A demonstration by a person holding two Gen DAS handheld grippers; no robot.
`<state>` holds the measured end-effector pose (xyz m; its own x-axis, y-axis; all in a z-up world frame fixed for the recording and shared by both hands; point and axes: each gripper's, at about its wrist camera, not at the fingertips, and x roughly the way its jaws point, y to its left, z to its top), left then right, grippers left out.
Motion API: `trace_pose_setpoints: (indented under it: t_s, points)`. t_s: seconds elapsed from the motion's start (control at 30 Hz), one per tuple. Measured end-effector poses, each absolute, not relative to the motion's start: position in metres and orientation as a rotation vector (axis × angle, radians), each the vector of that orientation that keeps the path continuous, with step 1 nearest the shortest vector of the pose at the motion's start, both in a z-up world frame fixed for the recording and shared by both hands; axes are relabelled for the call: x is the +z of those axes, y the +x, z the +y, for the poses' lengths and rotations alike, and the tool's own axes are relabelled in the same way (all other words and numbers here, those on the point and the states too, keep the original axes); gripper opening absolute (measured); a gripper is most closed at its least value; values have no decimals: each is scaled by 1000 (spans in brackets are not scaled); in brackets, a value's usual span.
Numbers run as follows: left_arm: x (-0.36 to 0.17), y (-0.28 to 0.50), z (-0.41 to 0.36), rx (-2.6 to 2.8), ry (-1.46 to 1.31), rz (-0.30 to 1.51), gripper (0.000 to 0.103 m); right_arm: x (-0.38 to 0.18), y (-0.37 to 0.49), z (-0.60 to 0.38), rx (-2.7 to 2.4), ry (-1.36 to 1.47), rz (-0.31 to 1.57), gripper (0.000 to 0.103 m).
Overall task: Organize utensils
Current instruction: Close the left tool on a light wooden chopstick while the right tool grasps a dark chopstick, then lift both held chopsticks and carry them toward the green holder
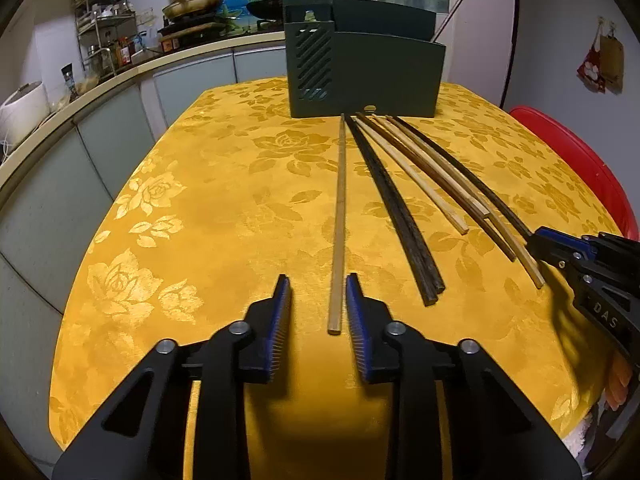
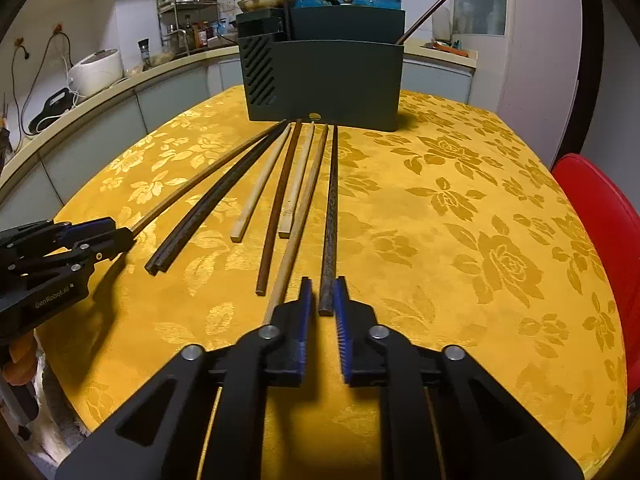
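Several chopsticks lie fanned on the yellow tablecloth (image 1: 200, 184), tips toward a dark green utensil holder (image 1: 366, 72), which also shows in the right wrist view (image 2: 324, 80). My left gripper (image 1: 318, 286) is open, its fingers on either side of the near end of a lone light wooden chopstick (image 1: 340, 216). My right gripper (image 2: 321, 288) is open a little, its fingers on either side of the near end of a dark speckled chopstick (image 2: 331, 216). The right gripper also shows in the left wrist view (image 1: 538, 242), and the left gripper in the right wrist view (image 2: 116, 236).
Other chopsticks lie between the two: a dark pair (image 1: 396, 216), pale ones (image 2: 260, 188) and brown ones (image 2: 280, 200). One chopstick (image 2: 428, 12) stands in the holder. A red stool (image 2: 600, 216) is at the table's right edge. A kitchen counter (image 1: 100, 88) runs along the left.
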<state>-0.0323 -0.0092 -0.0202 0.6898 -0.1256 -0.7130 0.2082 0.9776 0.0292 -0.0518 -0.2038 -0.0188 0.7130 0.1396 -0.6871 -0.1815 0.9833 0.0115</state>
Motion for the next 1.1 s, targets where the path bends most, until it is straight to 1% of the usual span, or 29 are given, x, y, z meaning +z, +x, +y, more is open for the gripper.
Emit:
trace_pose_setpoints:
  t_s: [0.07, 0.1, 0.23, 0.6, 1.1]
  points:
    - [-20, -32, -11, -197, 113, 787, 20, -19, -51, -204, 177, -52, 754, 8]
    - [-20, -33, -12, -205, 113, 787, 15, -19, -51, -205, 178, -49, 754, 8]
    - [-20, -33, -15, -221, 114, 791, 8, -18, -50, -207, 182, -41, 761, 8]
    - [-9, -37, -14, -237, 98, 780, 7, -1, -58, -221, 144, -16, 728, 7]
    - [62, -49, -16, -267, 103, 619, 7, 56, -73, -242, 126, 22, 595, 7]
